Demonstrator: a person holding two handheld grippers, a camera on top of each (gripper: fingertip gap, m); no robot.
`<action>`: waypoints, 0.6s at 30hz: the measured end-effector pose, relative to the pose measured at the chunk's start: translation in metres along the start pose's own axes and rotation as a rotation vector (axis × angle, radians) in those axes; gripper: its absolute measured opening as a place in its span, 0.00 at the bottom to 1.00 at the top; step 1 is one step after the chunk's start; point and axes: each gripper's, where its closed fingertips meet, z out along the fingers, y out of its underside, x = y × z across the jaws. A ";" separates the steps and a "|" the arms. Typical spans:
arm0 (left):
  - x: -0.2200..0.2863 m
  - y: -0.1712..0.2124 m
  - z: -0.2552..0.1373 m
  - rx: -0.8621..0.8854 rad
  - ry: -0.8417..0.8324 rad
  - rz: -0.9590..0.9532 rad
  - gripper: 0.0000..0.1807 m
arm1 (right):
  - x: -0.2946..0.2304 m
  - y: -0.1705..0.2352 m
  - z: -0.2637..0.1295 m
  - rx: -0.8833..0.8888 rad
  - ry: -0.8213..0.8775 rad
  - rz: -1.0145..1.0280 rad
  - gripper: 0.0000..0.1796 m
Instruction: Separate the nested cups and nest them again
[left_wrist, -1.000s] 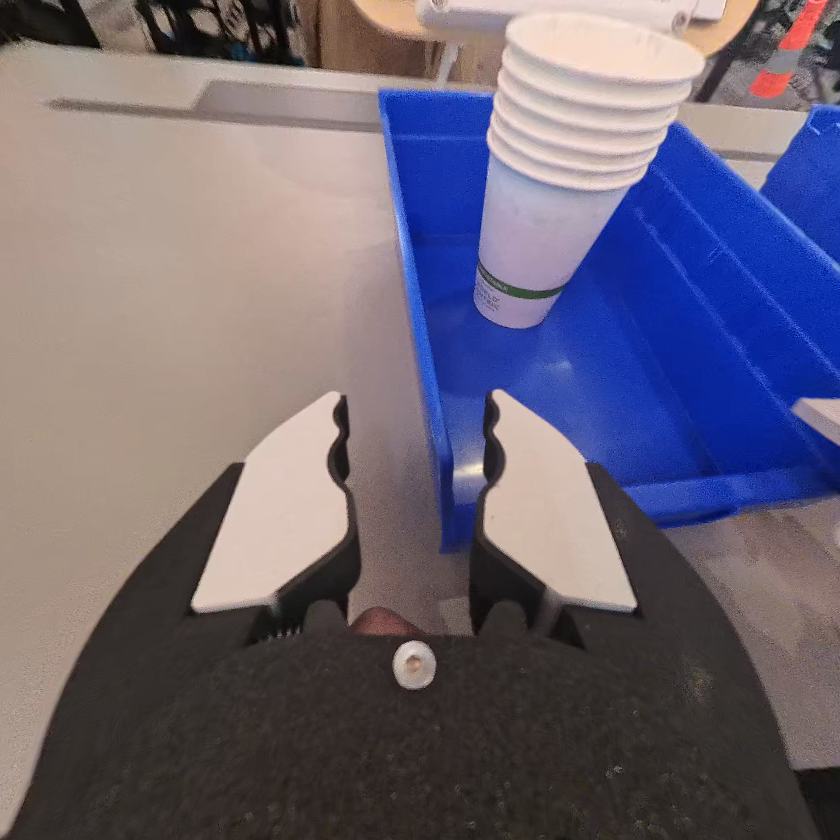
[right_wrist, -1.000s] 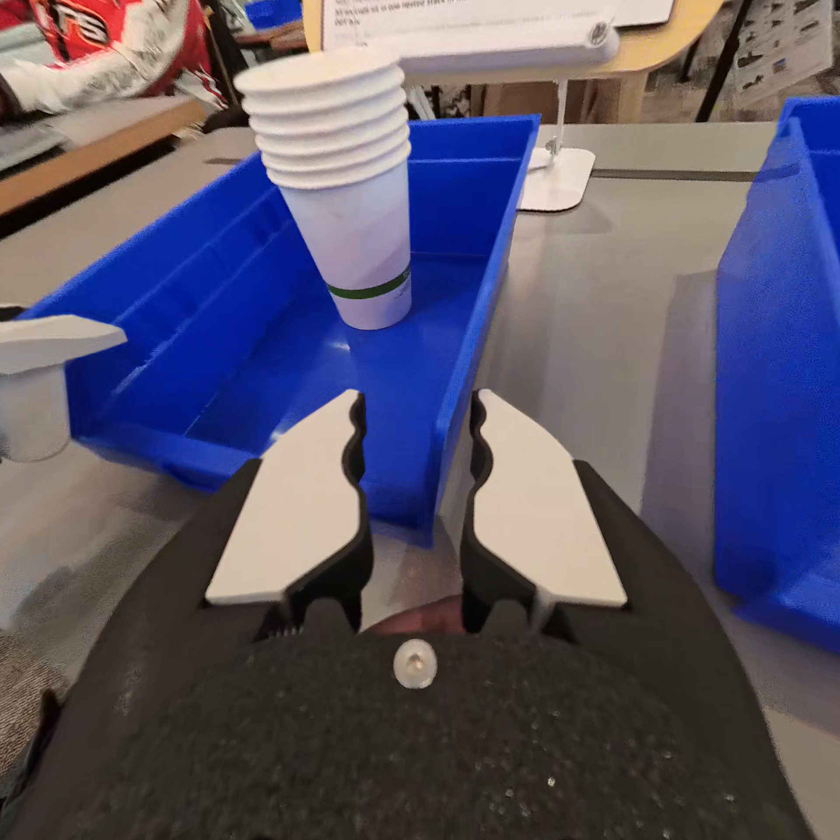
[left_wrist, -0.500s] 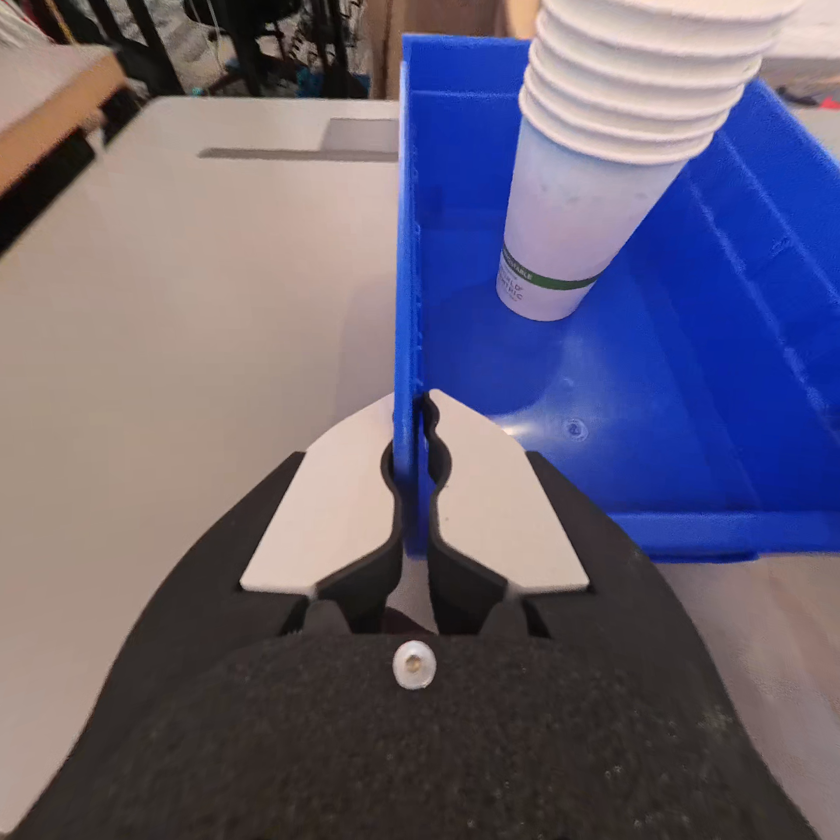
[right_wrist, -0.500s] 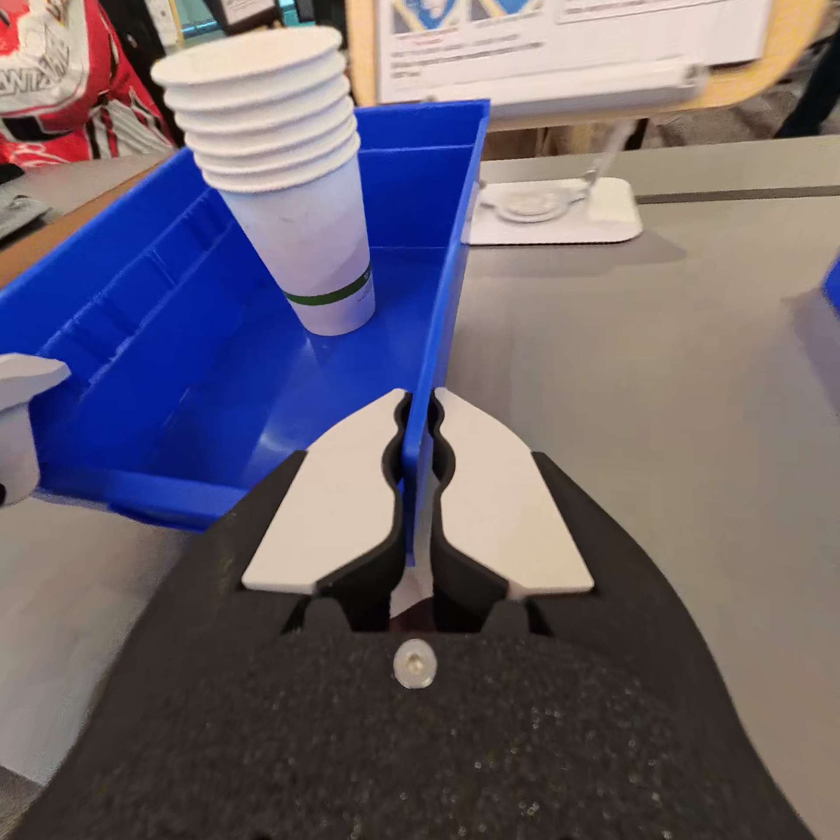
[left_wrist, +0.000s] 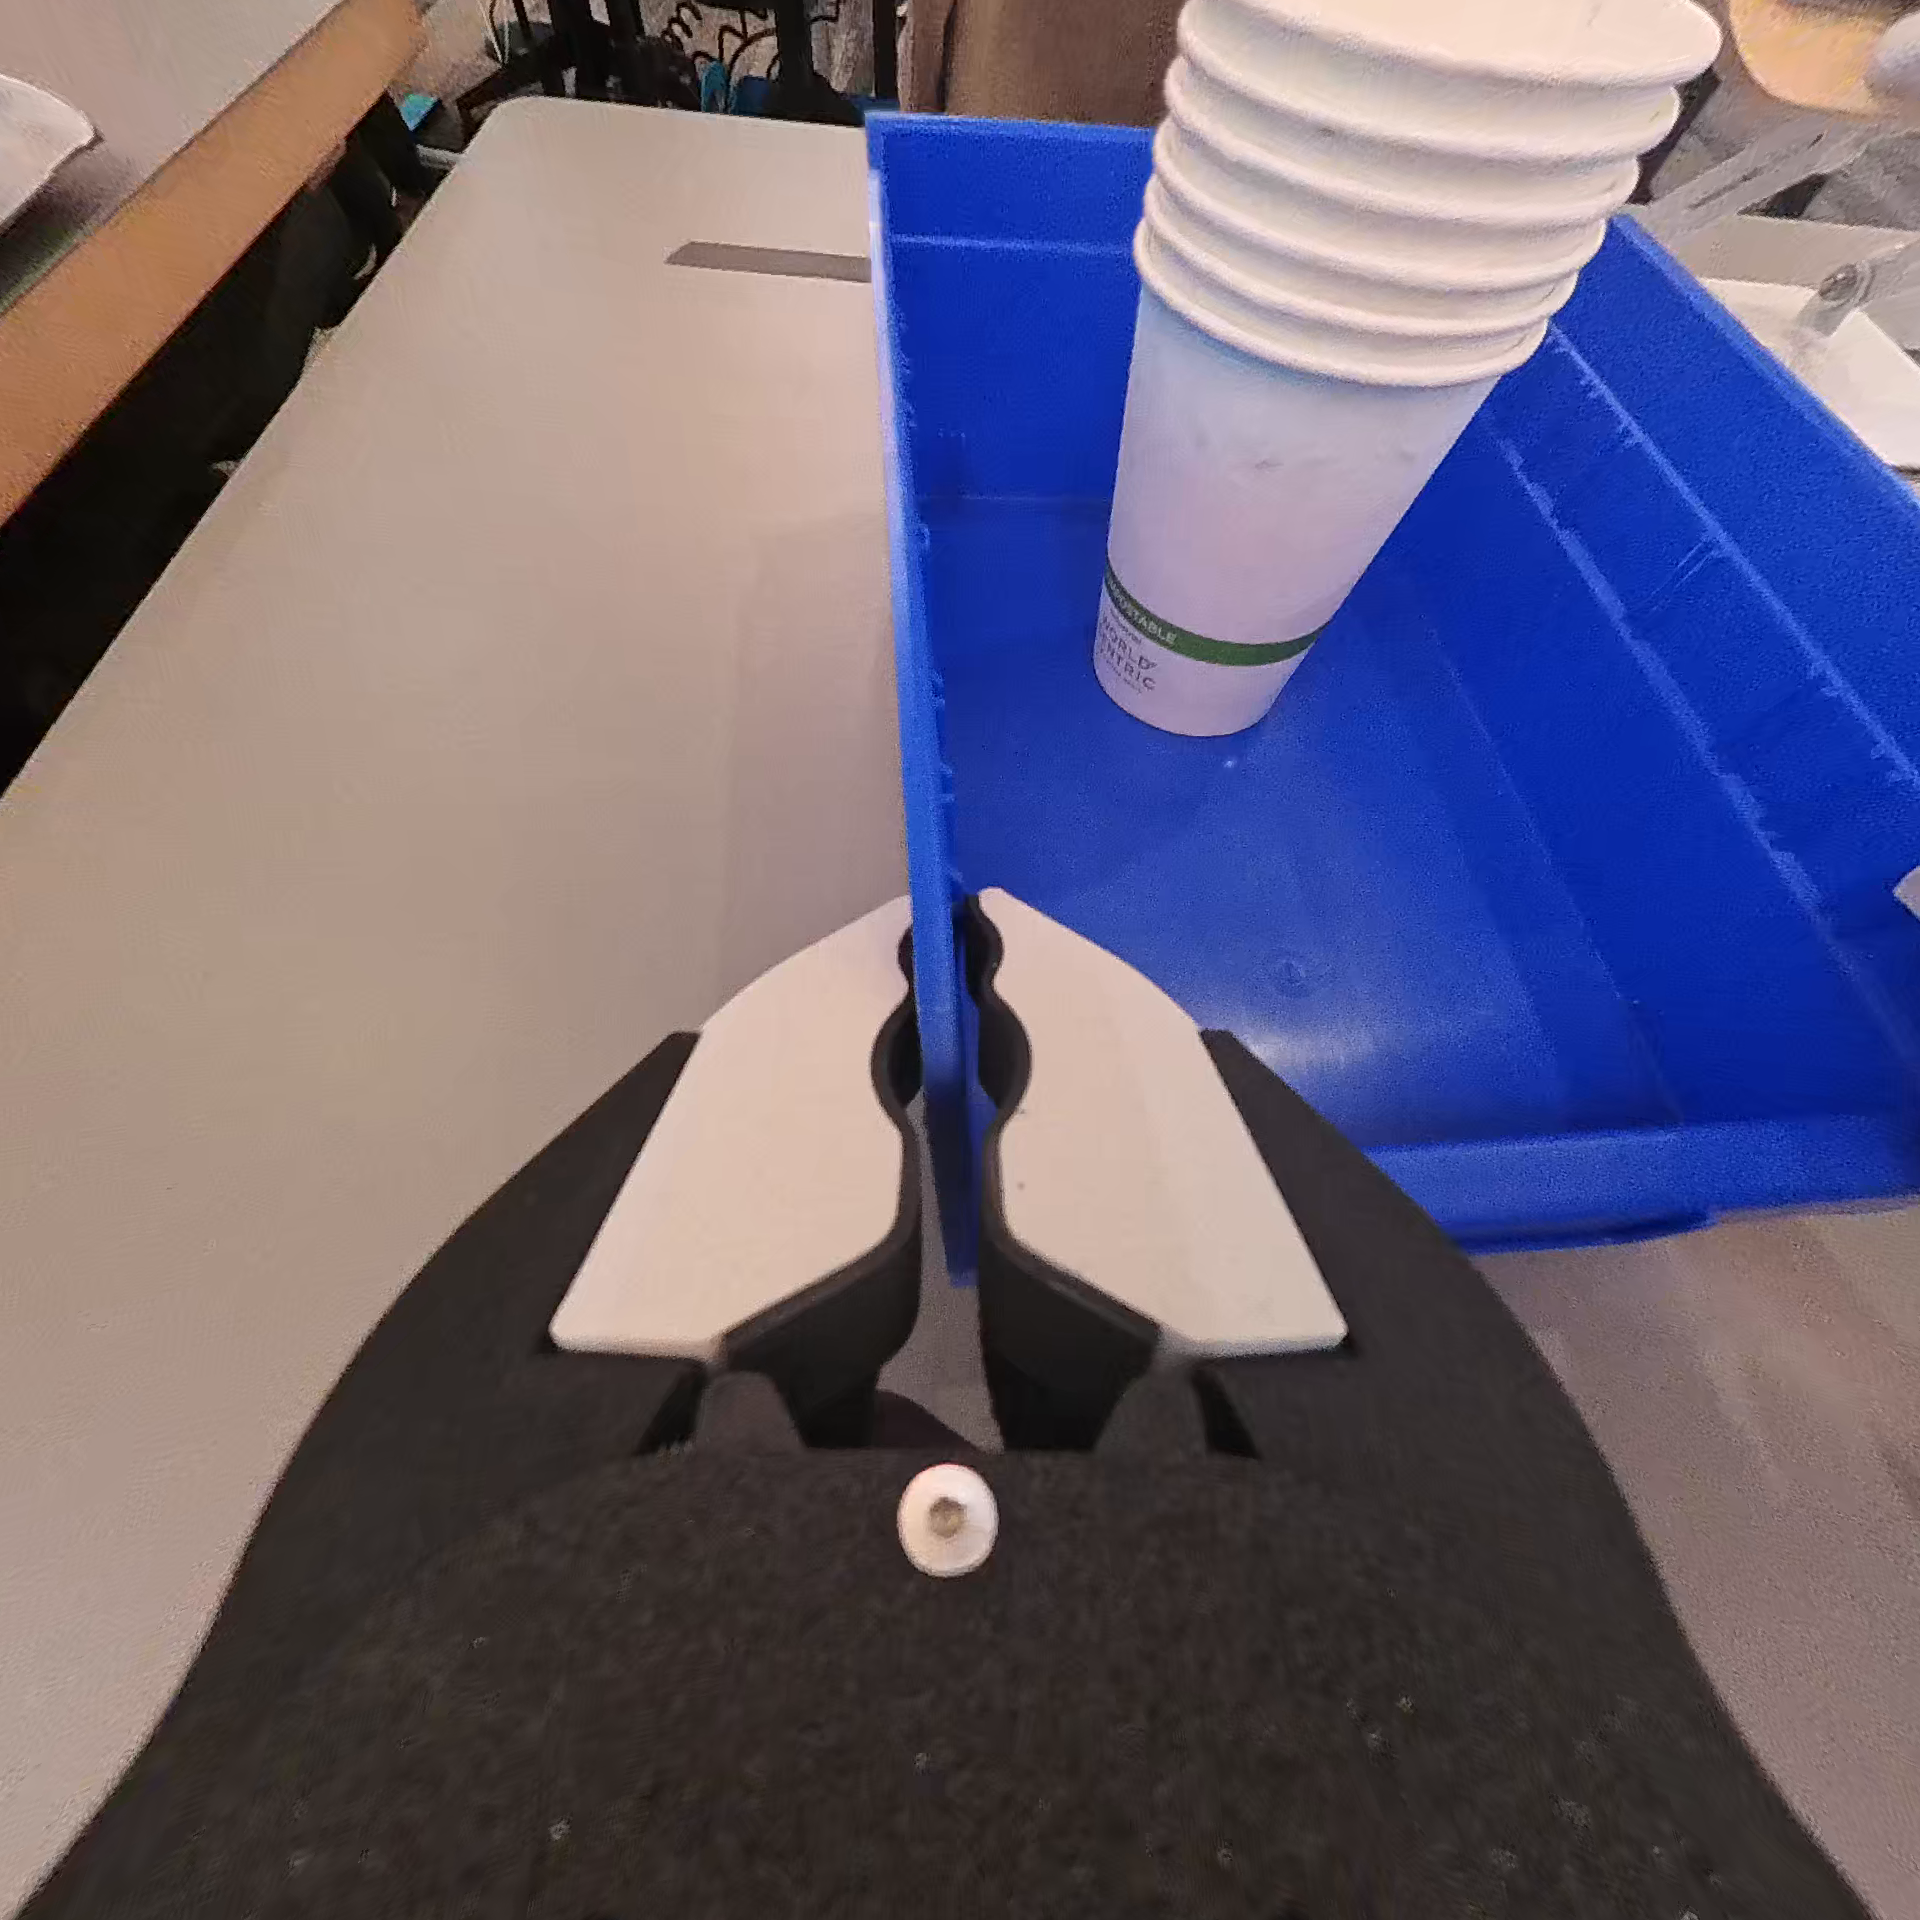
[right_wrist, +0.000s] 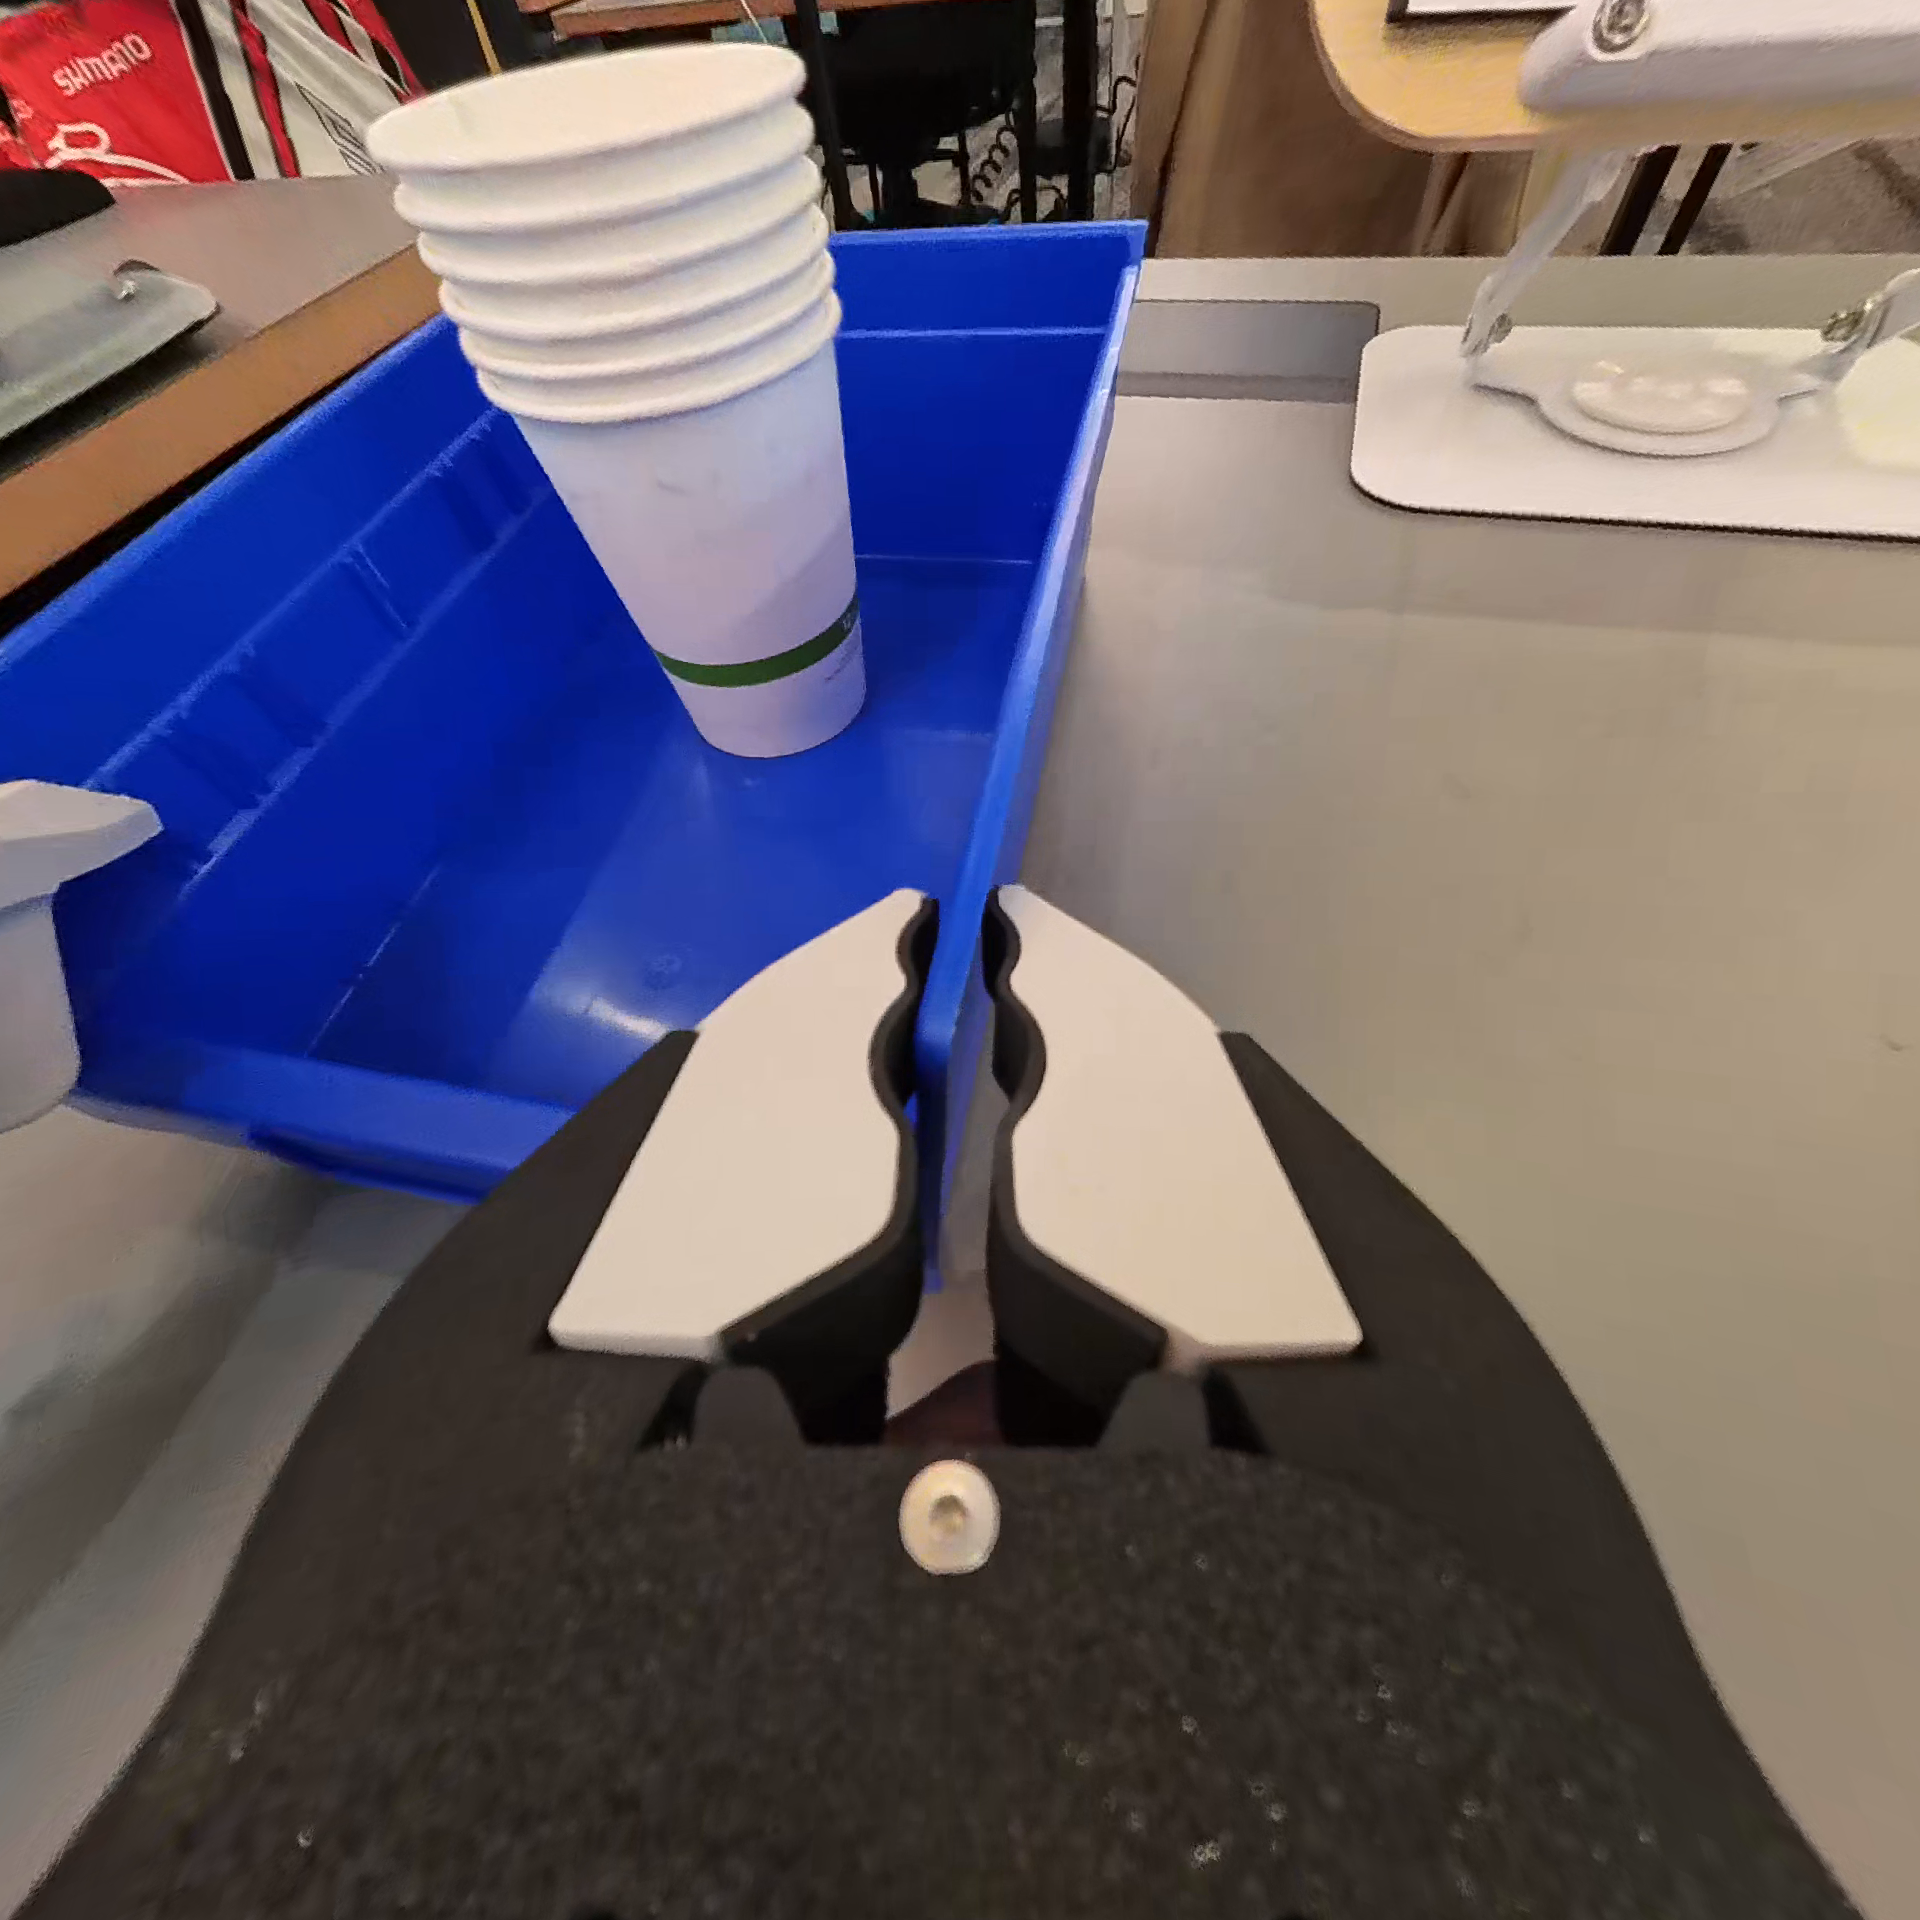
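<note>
My left fingers (left_wrist: 940, 935) and right fingers (right_wrist: 958, 925) each clench a side wall of the blue bin (left_wrist: 1558, 831), where the nested cups (left_wrist: 1299, 416) stand, seemingly upright, on the desk (left_wrist: 468, 623).

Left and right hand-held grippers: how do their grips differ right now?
The left hand-held gripper pinches the bin's left wall; the right hand-held gripper pinches its right wall. The left has the cups to its right, the right has them to its left. Both are shut on the bin near its front corners, neither touching the cups.
</note>
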 end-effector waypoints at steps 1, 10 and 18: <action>-0.001 -0.001 0.001 0.002 0.000 -0.009 0.02 | -0.001 0.000 0.000 -0.004 -0.005 -0.004 0.05; -0.013 -0.021 -0.071 0.138 -0.200 -0.071 0.32 | 0.040 -0.020 -0.078 0.107 -0.205 -0.116 0.25; 0.183 -0.011 -0.102 0.218 0.057 -0.061 0.40 | 0.208 -0.014 -0.172 0.182 -0.047 -0.065 0.28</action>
